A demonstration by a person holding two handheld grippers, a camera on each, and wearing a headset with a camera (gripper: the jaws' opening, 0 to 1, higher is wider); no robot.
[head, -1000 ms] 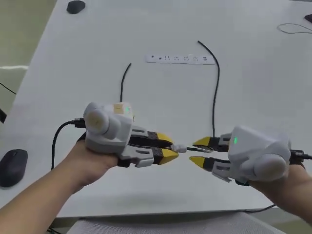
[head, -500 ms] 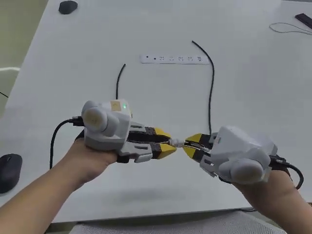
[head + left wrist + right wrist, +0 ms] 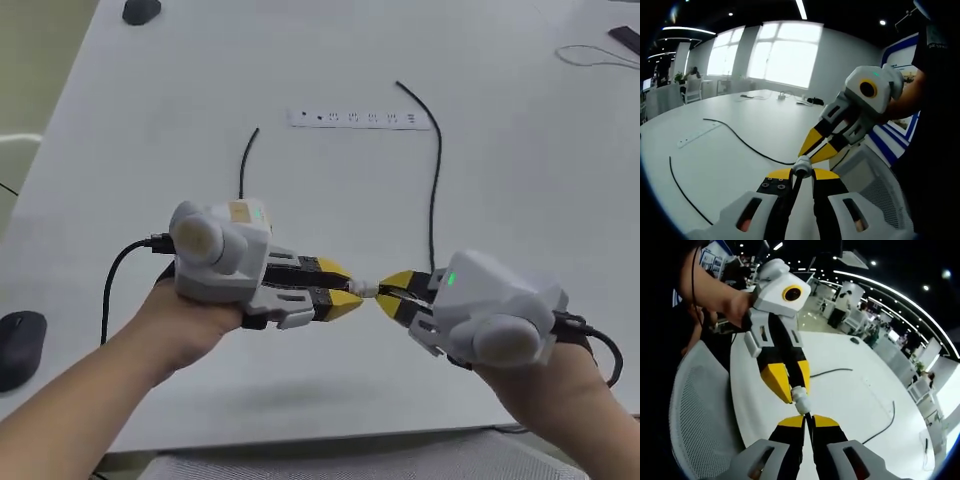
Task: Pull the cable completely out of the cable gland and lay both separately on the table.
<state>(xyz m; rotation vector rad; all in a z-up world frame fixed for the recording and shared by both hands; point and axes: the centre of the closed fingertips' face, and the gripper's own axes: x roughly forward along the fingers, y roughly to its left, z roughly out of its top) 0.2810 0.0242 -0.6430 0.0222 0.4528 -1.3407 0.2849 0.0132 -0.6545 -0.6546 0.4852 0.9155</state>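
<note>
Presently, table: white bench top. We work above its near edge, with both tools lifted off it.
Left gripper: jaws closed on the cable gland, tips pointing at the other tool.
Right gripper: jaws pinched together on the cable, just beside the gland and tip to tip with the left tool.
Cable: black. It runs from the right jaws away across the table to a free end near the power strip. (A second black run lies beyond the left gripper; we cannot tell whether it is the same cable.)
Cable gland: small white fitting, held in the air between the two pairs of tips, with the cable threaded through it.
Step in hand: both parts are gripped. We judge that extraction has not yet been done.
Next move: draw the tools straight apart along the cable axis and hold the gland firm. Re-grip close to the gland if travel runs out. Then lay each part down well apart.
</note>
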